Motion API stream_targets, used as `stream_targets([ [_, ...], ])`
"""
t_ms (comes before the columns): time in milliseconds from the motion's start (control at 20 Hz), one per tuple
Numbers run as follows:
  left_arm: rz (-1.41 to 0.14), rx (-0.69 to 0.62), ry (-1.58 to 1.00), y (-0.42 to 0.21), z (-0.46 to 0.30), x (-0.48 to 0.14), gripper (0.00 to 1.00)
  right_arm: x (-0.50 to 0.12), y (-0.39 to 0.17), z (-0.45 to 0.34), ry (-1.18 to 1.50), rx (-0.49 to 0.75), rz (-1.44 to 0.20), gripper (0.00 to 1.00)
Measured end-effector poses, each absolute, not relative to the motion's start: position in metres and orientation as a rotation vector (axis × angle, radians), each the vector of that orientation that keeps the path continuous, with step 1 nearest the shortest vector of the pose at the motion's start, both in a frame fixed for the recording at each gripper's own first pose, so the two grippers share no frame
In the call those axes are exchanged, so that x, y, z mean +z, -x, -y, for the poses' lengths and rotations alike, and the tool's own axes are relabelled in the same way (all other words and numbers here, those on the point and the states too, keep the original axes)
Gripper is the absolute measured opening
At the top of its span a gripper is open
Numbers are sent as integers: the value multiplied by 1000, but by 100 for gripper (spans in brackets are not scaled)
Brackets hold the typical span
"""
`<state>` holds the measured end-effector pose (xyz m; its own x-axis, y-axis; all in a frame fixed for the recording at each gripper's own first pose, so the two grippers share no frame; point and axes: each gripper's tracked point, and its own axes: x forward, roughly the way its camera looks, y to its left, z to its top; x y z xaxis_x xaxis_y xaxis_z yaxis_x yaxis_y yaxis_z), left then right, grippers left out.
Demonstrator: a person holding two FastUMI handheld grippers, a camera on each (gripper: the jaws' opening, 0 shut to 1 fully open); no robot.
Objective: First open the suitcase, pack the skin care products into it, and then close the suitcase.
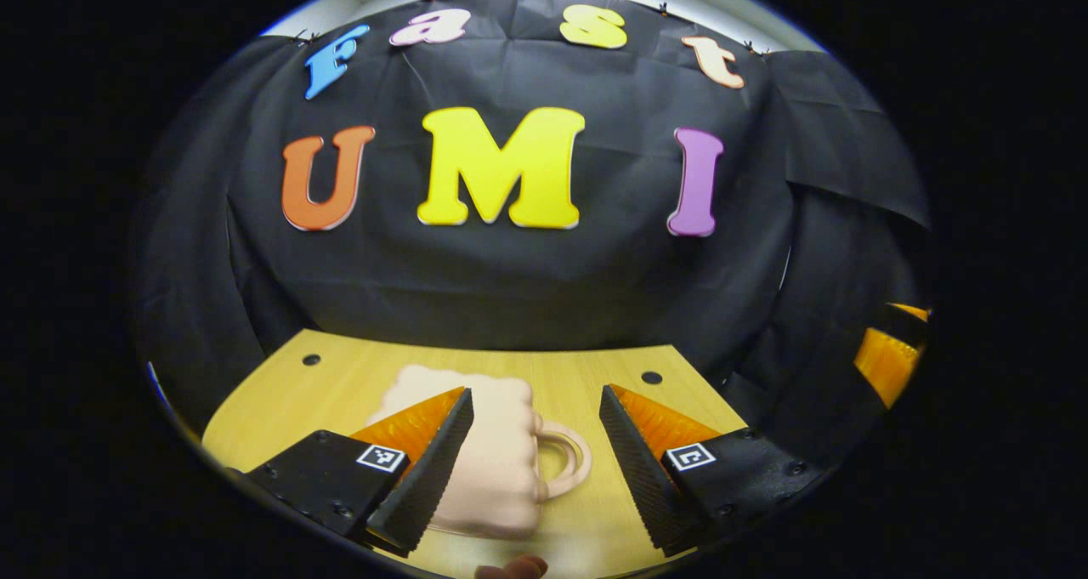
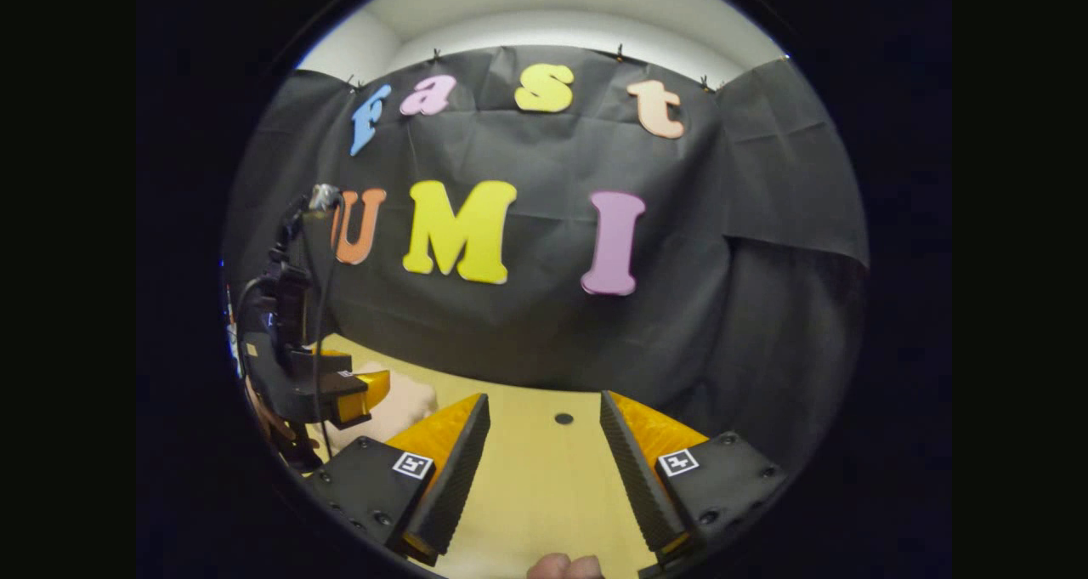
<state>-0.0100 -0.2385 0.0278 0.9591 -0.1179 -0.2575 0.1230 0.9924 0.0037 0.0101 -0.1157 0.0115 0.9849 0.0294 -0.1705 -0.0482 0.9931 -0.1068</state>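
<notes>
A small cream-pink suitcase (image 1: 489, 456) with a looped handle (image 1: 565, 464) is seen lying closed on the wooden table (image 1: 340, 375) in the left gripper view, the handle pointing toward the open gap of the left gripper (image 1: 531, 468), whose jaws are spread wide and hold nothing; one finger overlaps the case in the picture, though contact cannot be told. In the right gripper view the right gripper (image 2: 544, 468) is likewise held apart over bare tabletop, with the suitcase (image 2: 395, 405) off to its left, behind the other gripper. Opening is judged to be the step in hand. The lid seam should be located first, one gripper used to steady the base, and the lid lifted slowly so that the light case is not dragged across the table.
</notes>
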Motion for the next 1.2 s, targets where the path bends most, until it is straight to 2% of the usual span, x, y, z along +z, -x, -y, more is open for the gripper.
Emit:
stream_targets([
  [150, -156, -82, -7, 25, 211, 84, 95, 43, -23, 79, 63, 62, -83, 77],
  [400, -41, -17, -38, 42, 172, 135, 95, 69, -32, 41, -9, 48, -11, 78],
  [600, 10, 0, -65, 50, 159, 147, 95, 64, -30, 25, 11, 50, -1, 78],
  [1200, -1, -14, -12, 46, 158, 142, 95, 56, -25, 28, 27, 28, -8, 78],
])
